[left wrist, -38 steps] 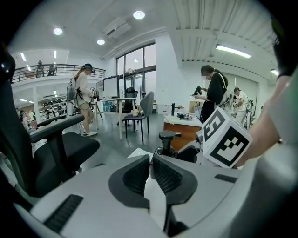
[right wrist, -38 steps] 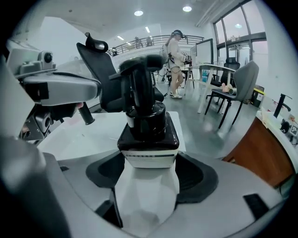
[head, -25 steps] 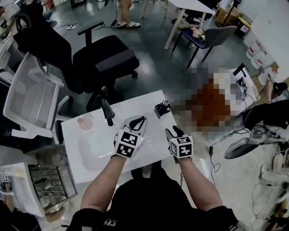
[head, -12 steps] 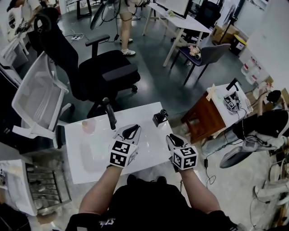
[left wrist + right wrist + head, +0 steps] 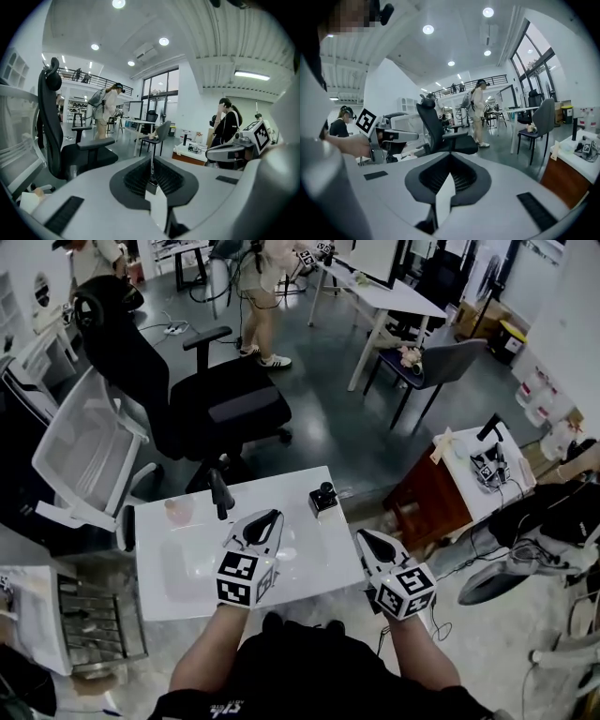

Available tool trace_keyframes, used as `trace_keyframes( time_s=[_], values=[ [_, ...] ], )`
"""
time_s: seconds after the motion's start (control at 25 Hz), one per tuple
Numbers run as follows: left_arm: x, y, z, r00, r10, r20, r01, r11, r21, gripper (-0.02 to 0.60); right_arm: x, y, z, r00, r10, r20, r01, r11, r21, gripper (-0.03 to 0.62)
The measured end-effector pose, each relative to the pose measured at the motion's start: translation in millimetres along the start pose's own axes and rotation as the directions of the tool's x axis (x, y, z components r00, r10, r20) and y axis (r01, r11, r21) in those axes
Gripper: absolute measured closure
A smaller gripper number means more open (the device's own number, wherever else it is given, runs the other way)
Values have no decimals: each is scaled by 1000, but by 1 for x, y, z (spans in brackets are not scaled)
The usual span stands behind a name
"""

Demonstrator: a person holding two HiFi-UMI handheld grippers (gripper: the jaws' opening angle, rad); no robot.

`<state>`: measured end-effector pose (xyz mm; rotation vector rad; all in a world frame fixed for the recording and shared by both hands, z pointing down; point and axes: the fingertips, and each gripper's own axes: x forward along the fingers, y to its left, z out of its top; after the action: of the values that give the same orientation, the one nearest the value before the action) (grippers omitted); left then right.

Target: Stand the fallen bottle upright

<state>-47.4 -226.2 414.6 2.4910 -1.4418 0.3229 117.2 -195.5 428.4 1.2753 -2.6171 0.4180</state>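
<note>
A dark slim bottle [image 5: 219,495] stands upright near the far left of the white table [image 5: 187,570]. My left gripper [image 5: 274,517] hovers over the table's middle, to the right of the bottle and apart from it. Its jaws are together with only a thin slit and nothing between them [image 5: 151,161]. My right gripper [image 5: 365,536] hangs off the table's right front corner. Its jaws have just been closing and are now shut on nothing [image 5: 450,157]. Both gripper views look level across the room and do not show the bottle.
A pinkish cup [image 5: 177,510] sits left of the bottle, and a small black object [image 5: 322,498] stands at the table's far right edge. A black office chair [image 5: 225,399] and a white mesh chair [image 5: 80,460] stand beyond. A wire basket [image 5: 89,634] is at the left and a brown side table [image 5: 441,493] at the right.
Both grippers have lifted and drawn back toward me, away from the bottle. The right gripper's jaws have closed. The bottle still stands in its place.
</note>
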Motion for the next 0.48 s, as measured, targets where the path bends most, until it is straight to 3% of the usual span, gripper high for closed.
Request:
trace_keyframes(
  time_s=[0.28, 0.48],
  values=[
    [-1, -13, 18, 999, 47, 23, -47, 999, 6, 548, -26, -8, 39, 994, 56, 90, -47, 994, -102, 582],
    [-3, -16, 24, 997, 69, 34, -69, 998, 7, 548, -39, -14, 51, 991, 43, 129, -28, 993, -115, 583]
  ],
)
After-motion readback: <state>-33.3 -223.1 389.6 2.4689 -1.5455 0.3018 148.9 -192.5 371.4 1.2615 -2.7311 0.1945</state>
